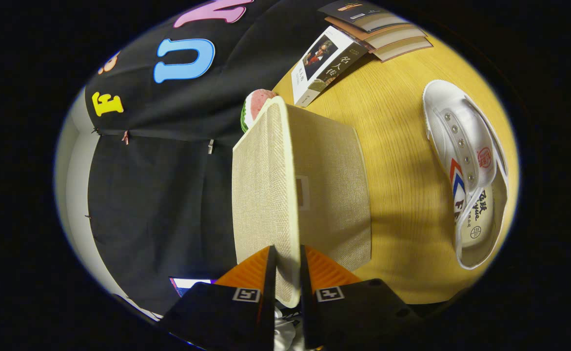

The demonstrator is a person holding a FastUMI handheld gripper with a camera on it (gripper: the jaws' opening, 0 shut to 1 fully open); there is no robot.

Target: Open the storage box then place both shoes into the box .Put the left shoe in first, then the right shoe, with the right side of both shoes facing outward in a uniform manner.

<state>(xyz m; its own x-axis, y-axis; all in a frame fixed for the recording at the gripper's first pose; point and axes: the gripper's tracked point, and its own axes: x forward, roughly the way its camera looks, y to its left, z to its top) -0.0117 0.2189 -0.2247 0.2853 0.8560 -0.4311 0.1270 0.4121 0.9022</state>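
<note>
Holding the fabric lid [265,195] by its rim, the gripper [285,278] has both fingers closed on the lid's near edge, so the box-opening step is in hand. The lid stands lifted on edge, running toward 12 o'clock from the fingers. One white shoe [465,170] lies on the table [397,195] at about 2 o'clock, well apart from the lid. Next move, by judgement: set the lid clear, then identify the left shoe.
</note>
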